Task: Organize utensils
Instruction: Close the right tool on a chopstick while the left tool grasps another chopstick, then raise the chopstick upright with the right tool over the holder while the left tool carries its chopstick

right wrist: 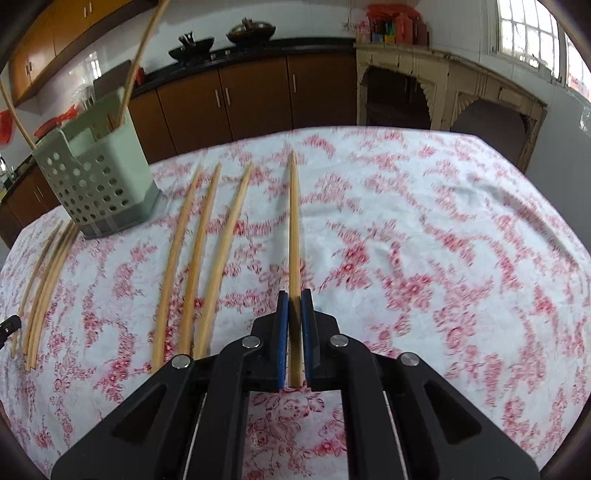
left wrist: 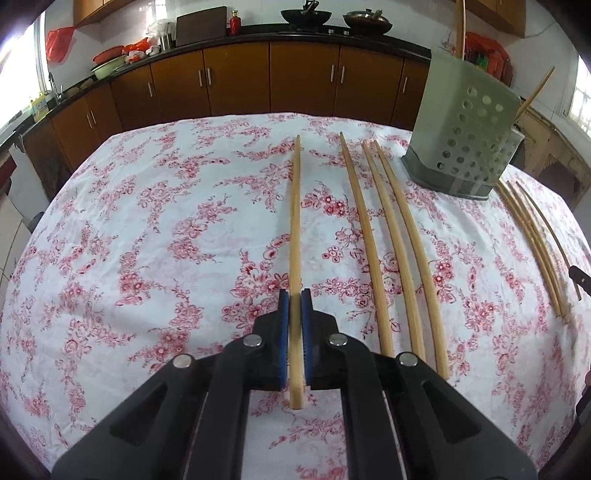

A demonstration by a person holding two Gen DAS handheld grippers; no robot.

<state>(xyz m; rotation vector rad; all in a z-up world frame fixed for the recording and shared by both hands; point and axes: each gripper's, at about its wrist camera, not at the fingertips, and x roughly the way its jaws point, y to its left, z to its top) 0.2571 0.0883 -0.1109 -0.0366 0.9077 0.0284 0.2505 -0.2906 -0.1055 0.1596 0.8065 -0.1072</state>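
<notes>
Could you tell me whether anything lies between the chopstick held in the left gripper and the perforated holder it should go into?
Nothing upright blocks it. Three loose chopsticks lie flat on the cloth between the held chopstick in the left gripper and the holder; lifting should clear them.

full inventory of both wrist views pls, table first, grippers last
held chopsticks: 2, pale wood, one in the left hand-held gripper, one in the right
loose chopsticks: 3 beside each held one, pale wood, flat on the cloth; a further bundle by the holder, count unclear
utensil holder: 1, pale green, perforated, far side of the table, at least 2 chopsticks standing in it
tablecloth: 1, white with red flowers, covers the table
cabinets: brown, under a dark counter behind
woks: 2, dark, on the counter
side table: 1, cream, worn, by the window
left hand-held gripper: black, blue pads, shut on a chopstick
right hand-held gripper: same, shut on a chopstick
</notes>
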